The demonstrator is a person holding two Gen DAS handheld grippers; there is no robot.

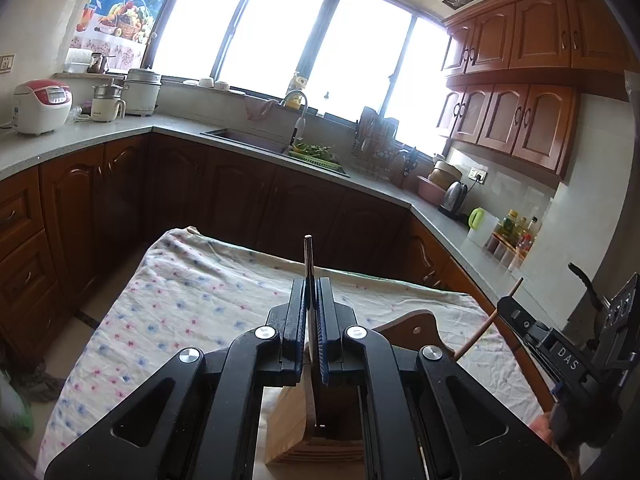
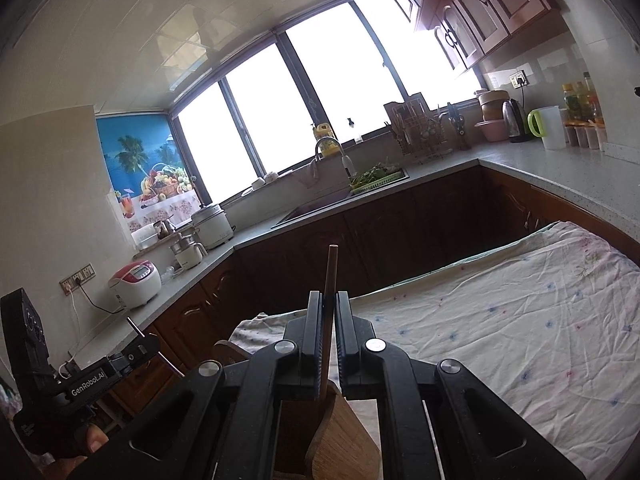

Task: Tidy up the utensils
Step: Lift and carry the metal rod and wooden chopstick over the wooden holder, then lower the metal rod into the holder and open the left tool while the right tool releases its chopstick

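Note:
My left gripper (image 1: 311, 292) is shut on a thin metal chopstick (image 1: 308, 256) that stands upright, its lower end in a wooden utensil holder (image 1: 296, 432) on the cloth-covered table (image 1: 192, 288). My right gripper (image 2: 328, 304) is shut on a brown wooden chopstick (image 2: 331, 268), also upright over the wooden holder (image 2: 340, 440). The right gripper (image 1: 516, 312) with its wooden stick (image 1: 480, 332) shows at the right of the left wrist view. The left gripper (image 2: 140, 344) shows at the lower left of the right wrist view.
A floral cloth (image 2: 500, 320) covers the table. A grey L-shaped counter (image 1: 80, 136) holds a rice cooker (image 1: 40, 108), pots, a sink (image 1: 256, 140), a dish rack (image 1: 376, 148), a kettle (image 1: 454, 198) and bottles. Brown cabinets stand below and above.

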